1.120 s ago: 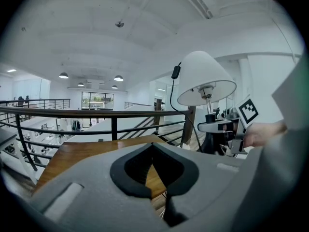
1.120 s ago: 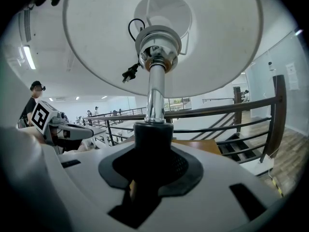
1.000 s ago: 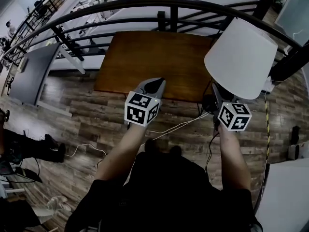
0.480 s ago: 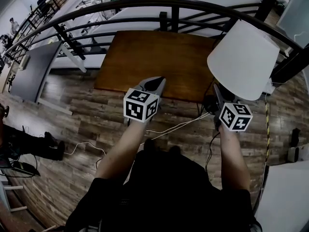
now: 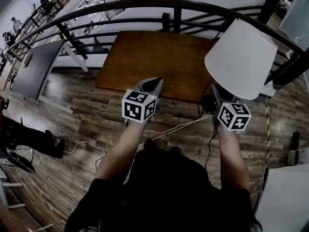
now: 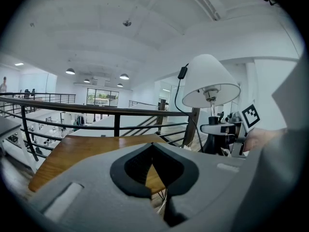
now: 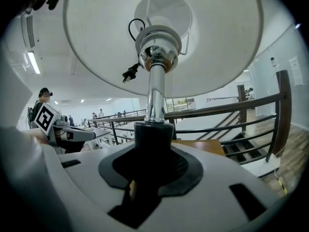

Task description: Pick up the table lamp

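The table lamp has a white shade [image 5: 241, 57] and a chrome pole [image 7: 155, 93] on a black stem [image 7: 153, 139]. My right gripper [image 7: 152, 163] is shut on that black stem just under the shade. In the head view the right gripper [image 5: 216, 94] holds the lamp off the right front corner of the wooden table [image 5: 154, 57], its fingertips partly hidden by the shade. My left gripper [image 5: 157, 82] hovers at the table's front edge. In the left gripper view, the left gripper [image 6: 152, 148] has its tips together and nothing between them. That view shows the lamp [image 6: 210, 81] to the right.
A black metal railing [image 5: 174, 6] curves behind the table, with a lower floor beyond it. A white cord [image 5: 178, 124] and a black cord [image 5: 208, 153] trail over the plank floor. A seated person's legs [image 5: 34, 139] are at the left.
Both grippers keep their places. The lamp shade sways only slightly in the right gripper's hold.
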### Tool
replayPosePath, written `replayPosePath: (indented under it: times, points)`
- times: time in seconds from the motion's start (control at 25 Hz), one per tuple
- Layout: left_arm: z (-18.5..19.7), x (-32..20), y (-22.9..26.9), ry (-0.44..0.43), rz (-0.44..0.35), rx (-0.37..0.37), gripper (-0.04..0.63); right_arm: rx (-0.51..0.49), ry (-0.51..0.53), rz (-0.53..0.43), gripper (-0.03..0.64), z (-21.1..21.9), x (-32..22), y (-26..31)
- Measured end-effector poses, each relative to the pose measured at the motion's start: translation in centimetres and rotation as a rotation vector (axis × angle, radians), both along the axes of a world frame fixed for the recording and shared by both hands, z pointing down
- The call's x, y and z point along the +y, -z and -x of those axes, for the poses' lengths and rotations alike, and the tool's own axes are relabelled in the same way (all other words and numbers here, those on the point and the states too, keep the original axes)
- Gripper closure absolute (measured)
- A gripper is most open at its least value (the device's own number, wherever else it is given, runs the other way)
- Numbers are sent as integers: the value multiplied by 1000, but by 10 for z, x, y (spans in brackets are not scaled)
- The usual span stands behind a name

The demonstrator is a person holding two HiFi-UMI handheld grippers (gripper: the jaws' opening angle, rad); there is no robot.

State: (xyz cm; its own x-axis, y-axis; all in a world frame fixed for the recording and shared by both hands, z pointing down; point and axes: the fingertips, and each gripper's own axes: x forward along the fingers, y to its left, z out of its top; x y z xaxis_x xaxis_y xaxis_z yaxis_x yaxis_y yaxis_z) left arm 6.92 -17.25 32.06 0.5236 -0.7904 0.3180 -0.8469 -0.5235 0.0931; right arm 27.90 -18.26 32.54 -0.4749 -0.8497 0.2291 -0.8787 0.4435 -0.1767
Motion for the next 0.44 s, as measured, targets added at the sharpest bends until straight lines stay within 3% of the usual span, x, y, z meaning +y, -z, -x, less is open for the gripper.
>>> replayPosePath:
  times: [0.44]
  points:
    - [3,3,5,0,-9,-3,589,5,24,-15,495,10,2,7]
